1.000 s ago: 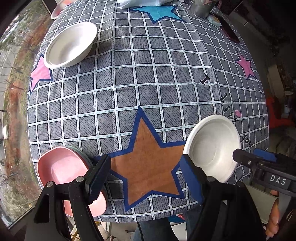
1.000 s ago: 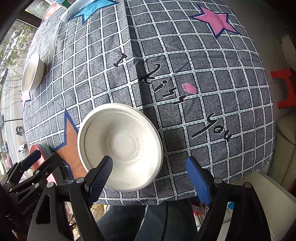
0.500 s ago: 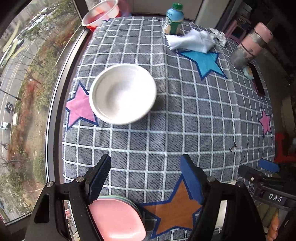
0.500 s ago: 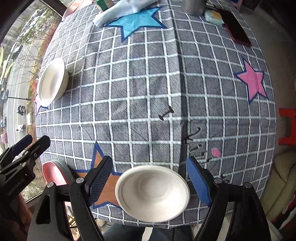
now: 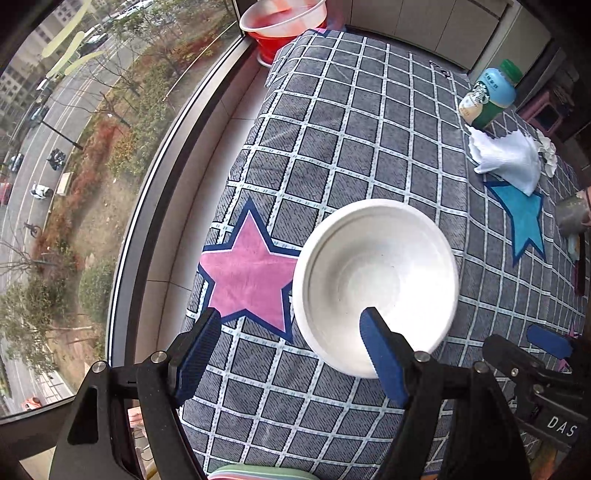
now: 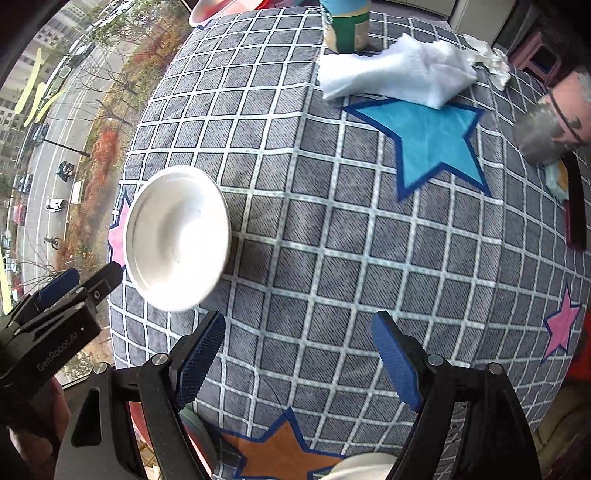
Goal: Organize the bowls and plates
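A white bowl (image 5: 376, 280) sits on the checked tablecloth beside a pink star (image 5: 251, 269); it also shows in the right wrist view (image 6: 177, 236). My left gripper (image 5: 291, 354) is open, its right finger (image 5: 384, 358) over the bowl's near rim and the left finger over the cloth. My right gripper (image 6: 295, 358) is open and empty above bare cloth, right of the bowl. A second white bowl's rim (image 6: 362, 467) shows at the bottom edge. The stacked pink and green plates (image 5: 258, 474) peek in at the bottom of the left wrist view.
A red basin (image 5: 284, 29) stands at the far table end by the window. A bottle (image 5: 487, 96), a white cloth (image 5: 509, 162), a grey cup (image 6: 550, 129) and a dark phone (image 6: 576, 206) lie toward the far right. The window edge runs along the left.
Both grippers have moved forward across the table. The far white bowl is now right at my left gripper's fingers; the near bowl and the pink plates have dropped to the bottom edges.
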Available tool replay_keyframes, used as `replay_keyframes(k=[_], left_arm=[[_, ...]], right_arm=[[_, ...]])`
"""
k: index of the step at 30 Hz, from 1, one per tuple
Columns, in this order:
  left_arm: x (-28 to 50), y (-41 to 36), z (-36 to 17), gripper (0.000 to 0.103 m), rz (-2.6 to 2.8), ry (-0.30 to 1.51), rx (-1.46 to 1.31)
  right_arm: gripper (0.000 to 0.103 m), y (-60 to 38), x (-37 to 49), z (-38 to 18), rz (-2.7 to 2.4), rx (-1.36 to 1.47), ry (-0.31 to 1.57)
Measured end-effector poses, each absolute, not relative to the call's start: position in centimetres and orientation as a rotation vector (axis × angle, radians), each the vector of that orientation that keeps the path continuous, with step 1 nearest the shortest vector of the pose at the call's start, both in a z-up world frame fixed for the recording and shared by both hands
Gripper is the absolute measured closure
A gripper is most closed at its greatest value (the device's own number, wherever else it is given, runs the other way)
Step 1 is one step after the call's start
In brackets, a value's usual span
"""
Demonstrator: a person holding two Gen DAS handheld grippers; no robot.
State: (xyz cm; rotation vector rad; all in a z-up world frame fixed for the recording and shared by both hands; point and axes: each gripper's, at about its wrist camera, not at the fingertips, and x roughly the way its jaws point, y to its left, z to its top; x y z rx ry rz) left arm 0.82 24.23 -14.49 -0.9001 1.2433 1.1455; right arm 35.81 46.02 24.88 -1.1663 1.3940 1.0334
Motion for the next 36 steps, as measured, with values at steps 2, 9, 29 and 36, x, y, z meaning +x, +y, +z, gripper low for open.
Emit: replay_keyframes(k=[2,9,29,36], left_arm=[[0.9,25.2,-15.7,0.023,1.144,1.265,-0.896],[1.4,27.3,-19.1,0.023,1.145,1.319,-0.882],[7.4,21.5,-21.3,0.068,0.899,1.392,-0.838],[9.5,14.9,-21.9,0.065,0.823,1.423,-0.836]], right_arm=[[0.020,47.7,35.5,23.6,1.039,-1.169,1.404],[0.020,50.1,33.9,19.3,1.041,-1.204,1.418],[0.086,41.4,35.3,17.9,1.036,-1.208,1.537],[0.086,33.1,38.3,19.6,0.956,-1.208,1.572]])
